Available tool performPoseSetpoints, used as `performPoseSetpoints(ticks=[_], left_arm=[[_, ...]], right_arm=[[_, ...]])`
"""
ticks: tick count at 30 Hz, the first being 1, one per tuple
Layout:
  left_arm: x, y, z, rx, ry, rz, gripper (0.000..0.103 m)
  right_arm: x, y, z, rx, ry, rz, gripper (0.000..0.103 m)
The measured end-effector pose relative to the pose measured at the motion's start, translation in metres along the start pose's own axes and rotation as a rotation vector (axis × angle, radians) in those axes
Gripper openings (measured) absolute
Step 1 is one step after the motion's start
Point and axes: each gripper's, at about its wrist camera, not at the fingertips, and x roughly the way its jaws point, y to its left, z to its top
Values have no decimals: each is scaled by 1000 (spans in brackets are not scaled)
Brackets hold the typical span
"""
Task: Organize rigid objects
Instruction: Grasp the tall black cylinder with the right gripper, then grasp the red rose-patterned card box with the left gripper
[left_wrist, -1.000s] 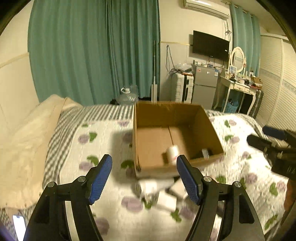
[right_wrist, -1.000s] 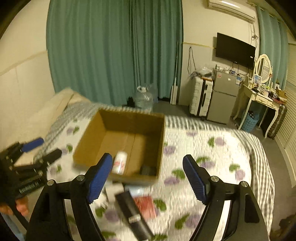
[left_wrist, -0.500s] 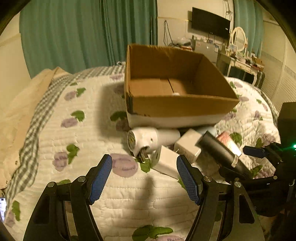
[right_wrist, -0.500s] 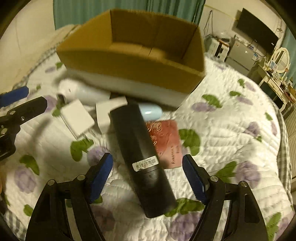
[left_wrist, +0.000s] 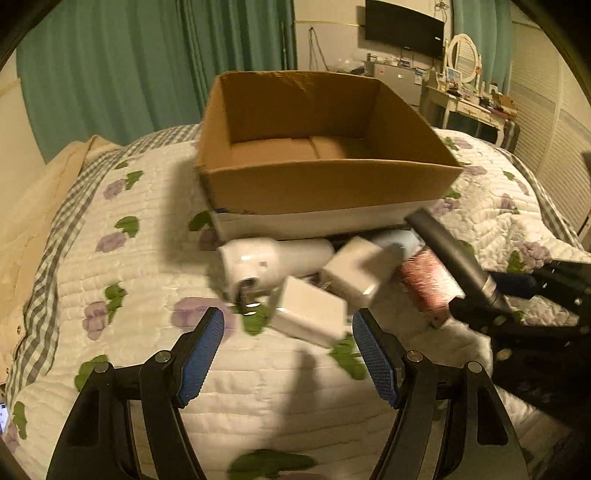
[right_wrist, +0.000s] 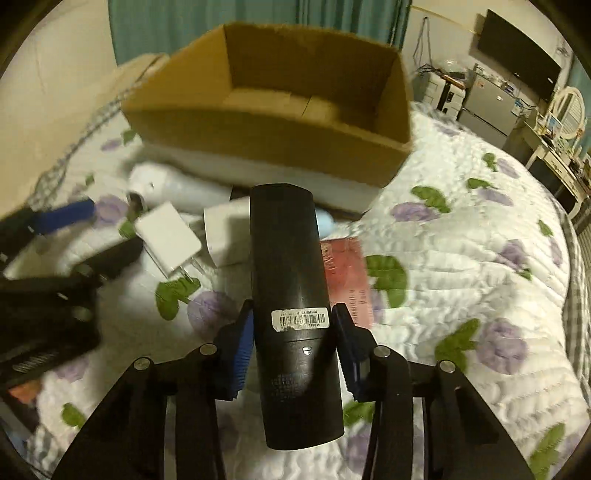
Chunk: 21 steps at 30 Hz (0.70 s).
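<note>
On the bed (left_wrist: 110, 280), which fills most of both views, there's a white quilted cover with purple flowers and green leaves, plus a grey checked edge toward the left of the frame. Teal curtains (left_wrist: 110, 55) hang along the top, and at the upper right there's a wall TV (left_wrist: 404, 27), an oval mirror (left_wrist: 463, 57) and a cluttered white dressing table (left_wrist: 469, 110). A plain brown cardboard box (left_wrist: 314, 184) sits mid-frame, open on top with a white band along its base. Just in front of it is a little pile: a glossy white rounded gadget (left_wrist: 273, 264), two flat white plug adapters (right_wrist: 168, 238), a pale blue thing, and a reddish flat packet (right_wrist: 347, 273). The right claw (right_wrist: 293, 349) is clamped on a matte black cylinder (right_wrist: 291, 295) with a barcode sticker, held pointing toward the box. The left claw (left_wrist: 288, 358) is spread wide with nothing in it, blue textured pads (left_wrist: 201, 354) hovering just short of the adapters.
</note>
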Motion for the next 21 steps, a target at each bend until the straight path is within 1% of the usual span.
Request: performPoseSetpoints(ticks=[2,6,8,10,14,17,19,21], left_arm=[[-1,-11,4,7,2,-12,75],[-1,-38,13,7,4,-65,75],[5,-52,18,-4,17,-96,75],[13,-64,23,-10,34,-110,75],[33,-85,28,-27,86,-140,75],[49,-98,30,-52,127,-175,75],[61,-105,30,-63,157,-171,75],[73,-109,29,-84,181,-162,77]], right_arm=[[-11,-11,1,17,-5,-20,40],[-23,-29,1,66,-6,-65,40],[-25,-43,1,83,-7,-109,40],[-28,-54,0,105,-12,-131,40],[-30,-77,-2,154,-19,-161,40],[-27,-87,-2,185,-16,-157,40],[-24,-90,-1,191,-12,-163,40],[-21,-91,-2,195,-8,-164,40]])
